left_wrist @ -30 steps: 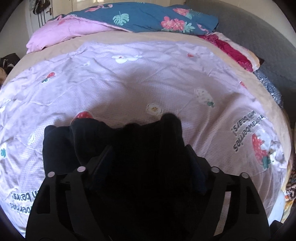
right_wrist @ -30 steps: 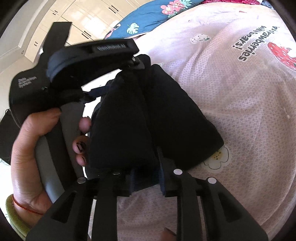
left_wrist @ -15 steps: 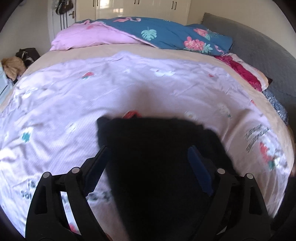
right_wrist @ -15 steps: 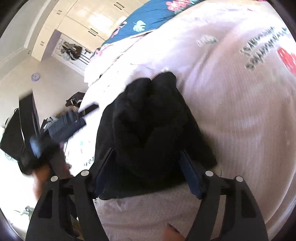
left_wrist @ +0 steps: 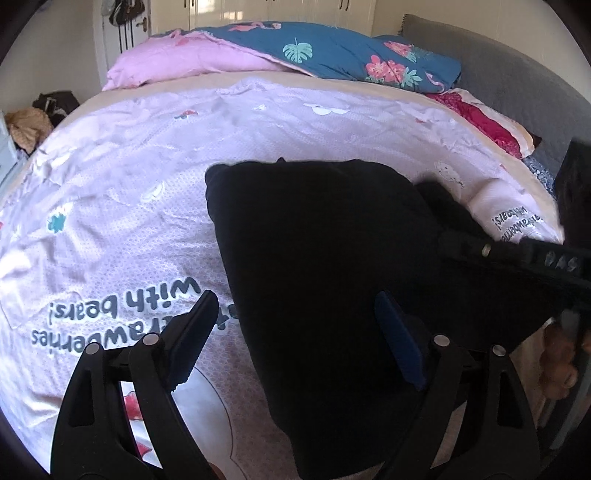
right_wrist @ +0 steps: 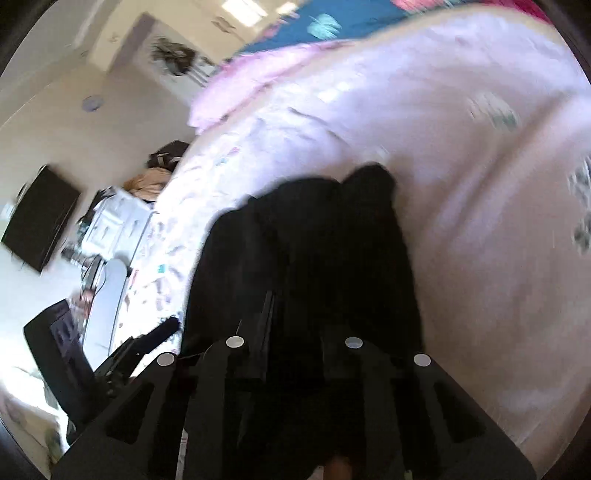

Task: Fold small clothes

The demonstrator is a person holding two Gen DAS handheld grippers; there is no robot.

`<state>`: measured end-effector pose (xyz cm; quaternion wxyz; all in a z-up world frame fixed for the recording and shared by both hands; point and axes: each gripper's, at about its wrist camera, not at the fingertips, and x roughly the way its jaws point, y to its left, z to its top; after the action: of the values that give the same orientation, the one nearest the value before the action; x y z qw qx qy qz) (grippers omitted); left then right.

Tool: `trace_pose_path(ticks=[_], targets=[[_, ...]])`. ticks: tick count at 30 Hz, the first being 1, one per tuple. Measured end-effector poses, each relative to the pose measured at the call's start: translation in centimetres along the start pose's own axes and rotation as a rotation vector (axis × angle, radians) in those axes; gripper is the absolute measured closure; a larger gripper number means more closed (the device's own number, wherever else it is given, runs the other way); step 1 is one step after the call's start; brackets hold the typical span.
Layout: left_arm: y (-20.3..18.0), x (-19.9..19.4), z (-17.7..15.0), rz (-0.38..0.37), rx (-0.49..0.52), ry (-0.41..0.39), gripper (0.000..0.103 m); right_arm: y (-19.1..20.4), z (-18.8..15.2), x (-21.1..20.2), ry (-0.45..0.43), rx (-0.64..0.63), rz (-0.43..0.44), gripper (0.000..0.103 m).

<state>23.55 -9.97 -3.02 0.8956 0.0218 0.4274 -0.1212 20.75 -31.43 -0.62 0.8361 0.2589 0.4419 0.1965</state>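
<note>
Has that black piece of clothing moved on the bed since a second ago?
Yes. The black garment has shifted right, away from the "with bears" print on the bedspread.

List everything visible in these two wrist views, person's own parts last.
black fabric garment: one, black, lying on the quilt, partly between the left gripper's open fingers.
lilac strawberry-print quilt: one, lilac, covering the bed.
blue floral duvet: one, blue, far end of bed.
pink pillow: one, pink, beside the duvet.
grey headboard: one, grey, right.
white wardrobe: one, white, background.
left gripper: black, open.
right gripper: black, jaws just closing, shut on the garment.
</note>
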Motion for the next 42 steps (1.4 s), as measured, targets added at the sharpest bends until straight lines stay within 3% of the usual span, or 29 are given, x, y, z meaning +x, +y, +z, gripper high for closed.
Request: trace_pose_path(ticks=[4,7,10,11,13,16,19,21,22,24,26,30,31,33,37,42], targets=[[-0.1,-0.6,-0.2,-0.022,-0.002,-0.014,0.024,1.1,0.6,-1.5,-0.089,-0.131,0.001,0.088],[-0.2,-0.1,-0.5,-0.051,-0.011,0.01,0.024,-1.7,0.1,0.4,-0.015,-0.1,-0.102,0.089],[-0.9,-0.1,-1.0,-0.056,0.0,0.016,0.024,-3.1,-0.4,0.2,-0.001,-0.045,-0.088,0.087],[-0.9,-0.1,-1.1,-0.054,0.0,0.015,0.024,-3.0,-0.5,-0.1,-0.005,-0.046,-0.097,0.085],[-0.9,-0.1,-1.2,-0.051,-0.005,0.015,0.024,-3.0,-0.9,-0.5,-0.004,-0.067,-0.164,0.065],[-0.7,-0.3,-1.3,-0.052,-0.009,0.015,0.024,-2.8,-1.4,-1.3,-0.019,-0.055,-0.183,0.061],[-0.8,-0.5,-1.4,-0.036,0.002,0.006,0.024,-1.5,-0.7,-3.6,-0.137,-0.057,-0.21,0.059],[-0.6,-0.6,-1.5,-0.039,0.002,0.005,0.024,-0.3,0.4,-5.1,-0.213,-0.071,-0.179,0.059],[-0.6,-0.6,-1.5,-0.041,0.001,0.004,0.024,0.5,1.2,-5.2,-0.231,-0.084,-0.156,0.059],[-0.5,-0.8,-1.5,-0.041,0.006,0.002,0.024,1.3,2.5,-3.6,-0.182,-0.116,-0.158,0.059],[-0.5,-1.1,-1.6,-0.048,0.01,-0.005,0.024,1.2,4.0,0.0,-0.056,-0.136,-0.22,0.061],[-0.3,-1.3,-1.8,-0.065,0.009,-0.006,0.024,0.7,5.3,5.2,0.088,-0.132,-0.277,0.062],[-0.1,-1.3,-1.9,-0.071,0.005,-0.006,0.024,0.7,5.3,6.3,0.12,-0.143,-0.303,0.071],[0.1,-1.3,-1.9,-0.08,0.0,-0.006,0.024,1.4,4.7,6.1,0.104,-0.182,-0.305,0.095],[0.2,-1.8,-1.9,-0.092,-0.003,-0.01,0.024,4.7,3.8,3.7,-0.009,-0.329,-0.28,0.097],[0.1,-2.6,-2.3,-0.147,-0.02,-0.011,0.022,4.7,4.2,0.0,-0.111,-0.346,-0.315,0.097]])
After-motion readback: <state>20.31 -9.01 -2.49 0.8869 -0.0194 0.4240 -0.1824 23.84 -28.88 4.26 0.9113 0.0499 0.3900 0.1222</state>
